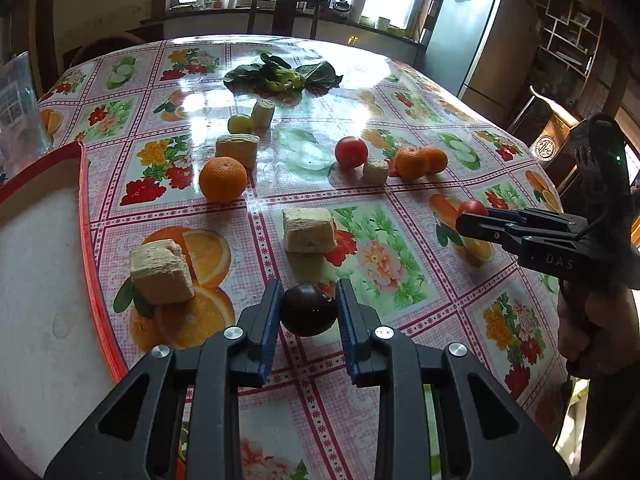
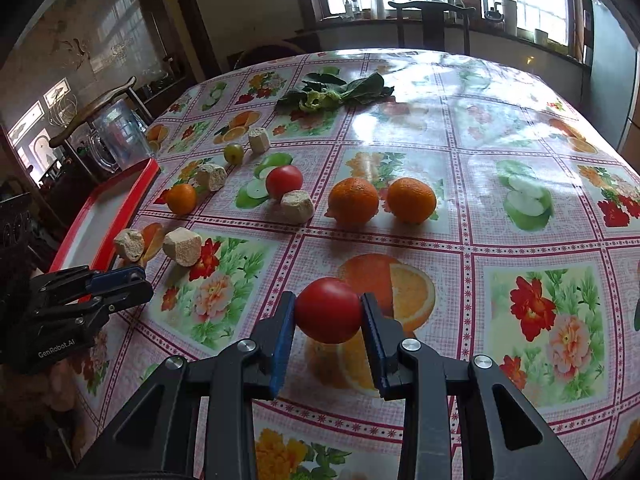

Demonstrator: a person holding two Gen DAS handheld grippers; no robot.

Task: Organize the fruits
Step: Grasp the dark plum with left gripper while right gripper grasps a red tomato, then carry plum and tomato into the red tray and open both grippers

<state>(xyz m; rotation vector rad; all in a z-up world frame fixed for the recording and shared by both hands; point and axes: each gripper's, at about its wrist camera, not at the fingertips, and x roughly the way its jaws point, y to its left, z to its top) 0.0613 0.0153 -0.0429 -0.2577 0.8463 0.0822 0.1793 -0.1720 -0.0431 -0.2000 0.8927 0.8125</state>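
My left gripper (image 1: 307,305) is shut on a dark purple plum (image 1: 307,309), held just above the flowered tablecloth next to the red-rimmed tray (image 1: 86,216). My right gripper (image 2: 328,312) is shut on a red tomato (image 2: 329,309) above the table; it also shows in the left wrist view (image 1: 472,216). On the table lie a second tomato (image 2: 284,181), two oranges (image 2: 353,201) (image 2: 411,199), a third orange (image 1: 223,179) and a small green fruit (image 1: 240,123).
Several beige porous blocks (image 1: 309,230) (image 1: 161,272) are scattered among the fruit. Leafy greens (image 1: 282,75) lie at the far side. A clear jug (image 2: 120,140) stands beyond the tray. A chair (image 1: 284,12) and window sill are behind the table.
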